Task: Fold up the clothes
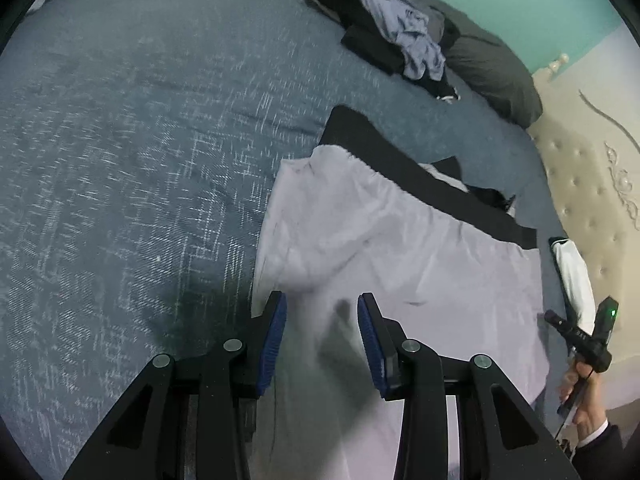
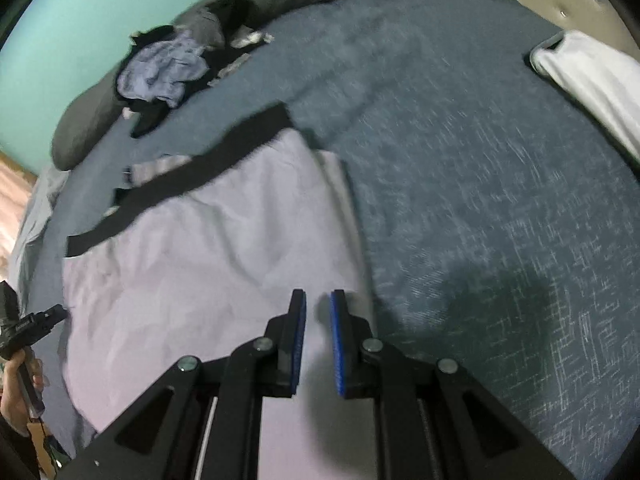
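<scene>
left wrist: pale garment point(image 1: 400, 248) lies beneath parted jaws.

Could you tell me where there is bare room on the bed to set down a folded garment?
The blue bedspread is bare beside the pale garment. It is crowded by the pile of clothes against the grey pillow.

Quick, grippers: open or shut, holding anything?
Left gripper: open over the lilac garment, holding nothing.
Right gripper: narrow gap between the pads, nothing held, above the same garment.
</scene>
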